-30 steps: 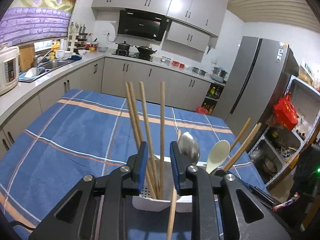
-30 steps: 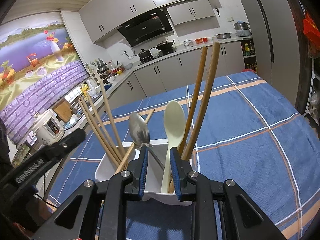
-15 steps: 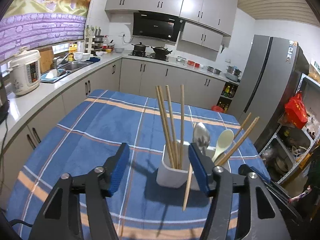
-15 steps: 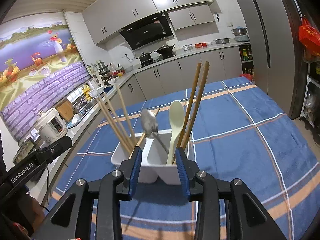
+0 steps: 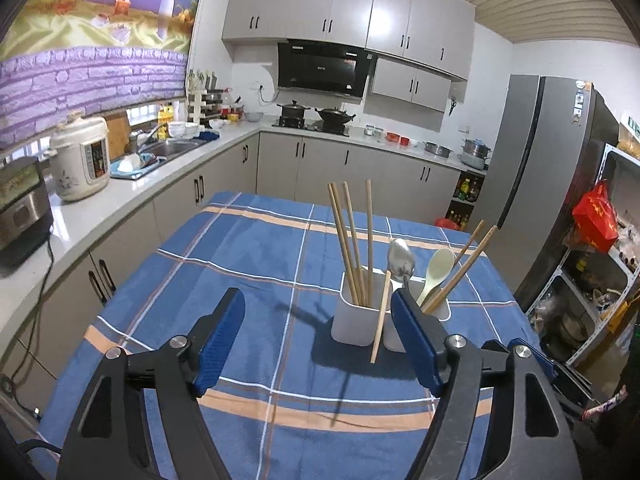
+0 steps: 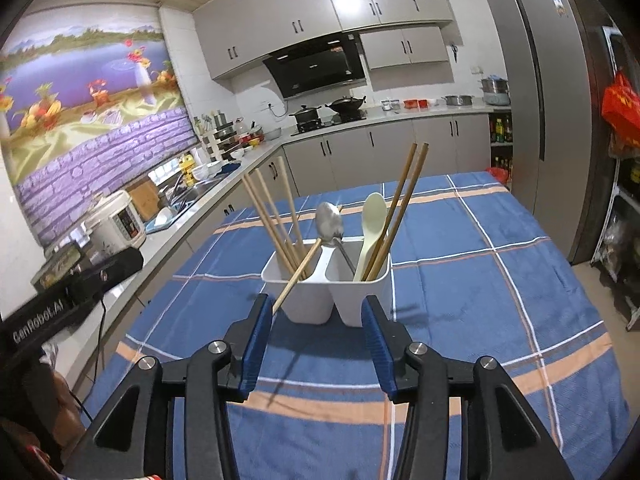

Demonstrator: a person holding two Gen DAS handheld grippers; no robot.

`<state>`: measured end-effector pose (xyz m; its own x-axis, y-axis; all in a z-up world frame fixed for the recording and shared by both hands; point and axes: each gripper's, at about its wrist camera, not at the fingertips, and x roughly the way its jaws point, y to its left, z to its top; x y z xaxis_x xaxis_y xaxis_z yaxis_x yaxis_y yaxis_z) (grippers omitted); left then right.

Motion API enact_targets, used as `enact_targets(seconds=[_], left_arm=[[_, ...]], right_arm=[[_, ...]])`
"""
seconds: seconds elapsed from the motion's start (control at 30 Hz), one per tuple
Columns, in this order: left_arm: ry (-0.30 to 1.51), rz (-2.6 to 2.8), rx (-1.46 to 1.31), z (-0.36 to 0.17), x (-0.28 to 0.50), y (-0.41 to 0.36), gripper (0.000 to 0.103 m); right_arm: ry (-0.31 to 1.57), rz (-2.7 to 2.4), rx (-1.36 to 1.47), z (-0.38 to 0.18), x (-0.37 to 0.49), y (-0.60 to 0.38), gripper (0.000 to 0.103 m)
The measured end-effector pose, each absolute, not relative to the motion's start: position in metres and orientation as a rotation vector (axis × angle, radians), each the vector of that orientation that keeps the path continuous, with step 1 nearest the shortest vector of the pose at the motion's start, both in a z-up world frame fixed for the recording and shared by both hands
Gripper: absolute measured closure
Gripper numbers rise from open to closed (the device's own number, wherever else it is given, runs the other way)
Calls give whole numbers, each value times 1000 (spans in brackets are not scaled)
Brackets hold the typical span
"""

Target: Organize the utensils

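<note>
- Blue plaid tablecloth (image 5: 256,264) covers the table; grey cabinets (image 5: 360,164) and a fridge (image 5: 540,184) stand behind the white utensil holder (image 6: 320,296).
- Holder sits mid-cloth with chopsticks (image 6: 276,220), metal spoon (image 6: 329,220) and cream spoon (image 6: 374,216).
- Left gripper (image 5: 318,338) and right gripper (image 6: 316,336) are spread wide, empty, farther back from the holder than a second ago.
</note>
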<state>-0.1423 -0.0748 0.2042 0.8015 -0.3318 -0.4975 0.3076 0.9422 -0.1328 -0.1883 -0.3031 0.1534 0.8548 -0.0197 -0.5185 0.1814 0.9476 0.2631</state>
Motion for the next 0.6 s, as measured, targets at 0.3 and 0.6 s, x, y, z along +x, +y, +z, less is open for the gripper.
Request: enact_targets(seconds=[0.3, 0.6], left_arm=[[528, -316, -17, 209, -166, -66, 28], [544, -306, 41, 208, -181, -63, 23]], right_arm=[[525, -134, 280, 162, -219, -293, 49], [520, -147, 277, 165, -229, -290, 46]])
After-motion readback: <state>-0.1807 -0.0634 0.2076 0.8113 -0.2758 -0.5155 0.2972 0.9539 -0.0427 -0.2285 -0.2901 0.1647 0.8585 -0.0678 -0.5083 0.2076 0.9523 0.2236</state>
